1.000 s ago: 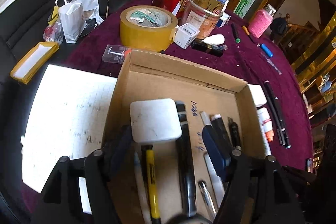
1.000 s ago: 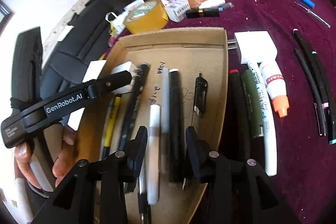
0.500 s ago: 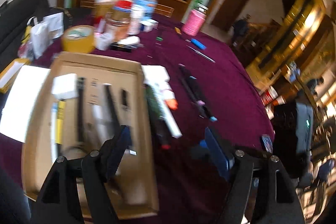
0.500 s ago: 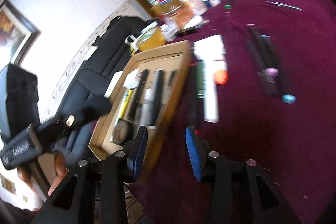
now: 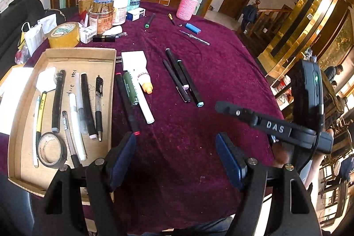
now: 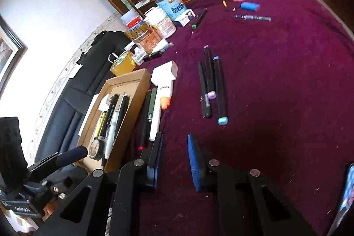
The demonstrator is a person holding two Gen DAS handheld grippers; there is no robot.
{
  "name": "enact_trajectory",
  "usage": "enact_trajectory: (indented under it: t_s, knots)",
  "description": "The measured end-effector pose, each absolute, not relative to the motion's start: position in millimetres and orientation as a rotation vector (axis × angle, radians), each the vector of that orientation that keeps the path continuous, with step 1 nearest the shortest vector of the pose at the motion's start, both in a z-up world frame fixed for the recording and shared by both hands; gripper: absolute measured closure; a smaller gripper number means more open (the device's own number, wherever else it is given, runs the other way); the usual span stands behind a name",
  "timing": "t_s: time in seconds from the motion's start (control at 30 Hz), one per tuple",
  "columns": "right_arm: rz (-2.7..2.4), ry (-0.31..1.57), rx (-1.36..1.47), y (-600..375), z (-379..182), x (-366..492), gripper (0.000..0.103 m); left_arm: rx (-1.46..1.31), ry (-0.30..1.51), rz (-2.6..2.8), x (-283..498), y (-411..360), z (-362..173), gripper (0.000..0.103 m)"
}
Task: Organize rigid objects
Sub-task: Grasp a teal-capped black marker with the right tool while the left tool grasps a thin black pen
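Already we had several pens in the box (image 5: pixel 66 54); perhaps ten lay on the desk (image 5: pixel 221 81). Left gripper (image 5: pixel 177 156) jaws wide, right gripper (image 6: pixel 174 158) jaws closing, empty.

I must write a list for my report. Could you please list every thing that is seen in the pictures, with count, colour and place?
box: one, brown cardboard, left on the cloth
pens in box: several, black, white, yellow
tape ring: one, black, near end of box
pens beside box: three, black, green, white, right of box
glue tube: one, white, orange cap, by those pens
markers: three, black, mid cloth
adapter: one, white, right of box's far corner
tape roll: one, yellow, behind box
jars: several, clear, far left
pink bottle: one, far edge
blue lighter: one, near bottle
cloth: one, purple, over table
left gripper: open, empty
right gripper: closing, empty
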State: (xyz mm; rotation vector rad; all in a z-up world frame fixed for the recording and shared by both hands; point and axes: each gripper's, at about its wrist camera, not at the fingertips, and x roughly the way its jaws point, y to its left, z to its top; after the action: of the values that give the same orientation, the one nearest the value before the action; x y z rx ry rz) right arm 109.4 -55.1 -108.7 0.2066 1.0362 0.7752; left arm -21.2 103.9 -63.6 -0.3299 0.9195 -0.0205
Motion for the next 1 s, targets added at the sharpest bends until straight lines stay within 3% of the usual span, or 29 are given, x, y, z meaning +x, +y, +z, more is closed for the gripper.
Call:
enact_trajectory:
  t_s: [0.47, 1.0]
  knots:
    - [0.692, 1.097, 0.049, -29, -145, 189, 0.081, -0.321, 0.964, -0.017, 9, 97, -78, 0.03]
    - [0.662, 1.151, 0.014, -20, -175, 202, 0.088, -0.317, 1.047, -0.022, 92, 96, -108, 0.03]
